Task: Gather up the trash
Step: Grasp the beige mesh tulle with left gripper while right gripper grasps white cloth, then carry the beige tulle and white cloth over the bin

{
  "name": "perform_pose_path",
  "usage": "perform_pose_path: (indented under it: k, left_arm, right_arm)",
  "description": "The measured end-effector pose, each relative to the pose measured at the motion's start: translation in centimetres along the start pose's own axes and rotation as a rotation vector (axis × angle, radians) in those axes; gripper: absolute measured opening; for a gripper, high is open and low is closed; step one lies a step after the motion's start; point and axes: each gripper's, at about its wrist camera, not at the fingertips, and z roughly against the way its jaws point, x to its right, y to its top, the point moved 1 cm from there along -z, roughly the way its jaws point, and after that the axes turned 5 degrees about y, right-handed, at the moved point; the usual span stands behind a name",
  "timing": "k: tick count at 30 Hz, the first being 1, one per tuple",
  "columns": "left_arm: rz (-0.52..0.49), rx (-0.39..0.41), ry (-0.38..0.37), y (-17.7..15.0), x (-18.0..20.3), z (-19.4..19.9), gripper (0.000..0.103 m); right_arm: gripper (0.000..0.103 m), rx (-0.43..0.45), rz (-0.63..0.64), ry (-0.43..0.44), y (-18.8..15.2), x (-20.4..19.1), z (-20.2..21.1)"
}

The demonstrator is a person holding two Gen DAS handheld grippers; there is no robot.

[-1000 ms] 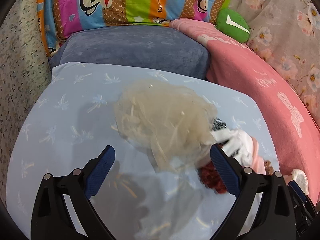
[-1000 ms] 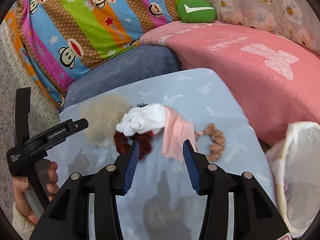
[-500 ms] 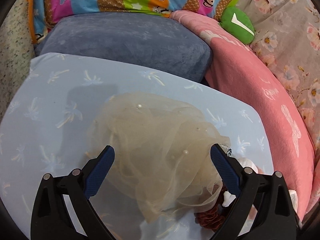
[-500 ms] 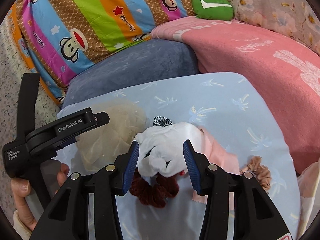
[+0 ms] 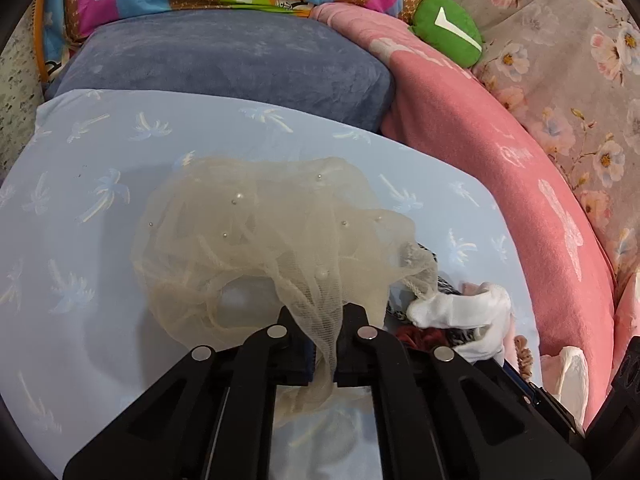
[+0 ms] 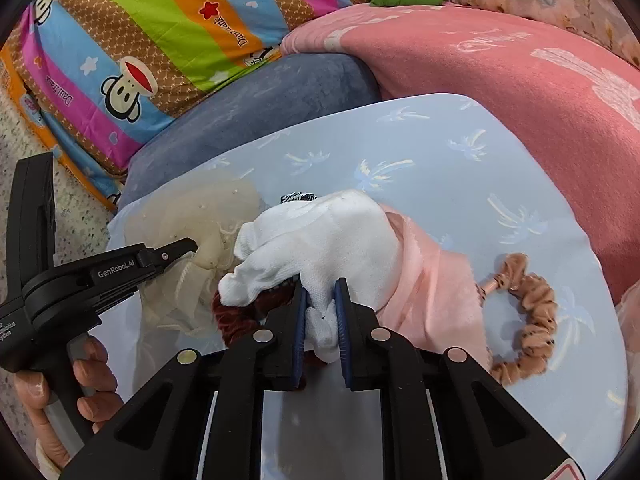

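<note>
A: Surface: pale blue palm-print sheet (image 5: 80, 208), cushions at the far side.

B: Holdings?

A: My left gripper (image 5: 320, 332) is pinched onto the beige mesh (image 5: 256, 232); my right gripper (image 6: 322, 312) is clamped on the white glove (image 6: 320, 236), which lies over a pink cloth (image 6: 432, 284).

B: Risks?

A: Mesh could snag the red scrunchie (image 6: 248, 312) (they touch) and drag it.

B: Containers?

A: White bag (image 5: 568, 376), far right; contents hidden.
</note>
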Motion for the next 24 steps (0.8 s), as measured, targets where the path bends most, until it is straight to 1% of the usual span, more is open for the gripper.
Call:
perform_pose_path:
  k: [7,12,17,24]
  left_arm:
    - [-0.008,0.05,-0.017,-0.5,1.3,3.9,0.004]
    - [-0.041,0.098,-0.032,-1.1,3.1,6.7,0.004]
    - [-0.079,0.145,-0.077,-1.8,5.9,10.0,0.004]
    - [-0.141,0.196,-0.143,-3.3,10.3,13.4,0.004]
  right_arm:
    - [0.012,0.056,-0.005,0.029,-0.4,-0.4,4.5]
    - [0.012,0.11,-0.001,0.041,-0.6,-0.7,8.4]
    - [0.012,0.166,-0.007,0.042,-1.1,-0.1,12.4]
    - [0.012,0.246,-0.038,0.032,-1.9,2.0,18.4]
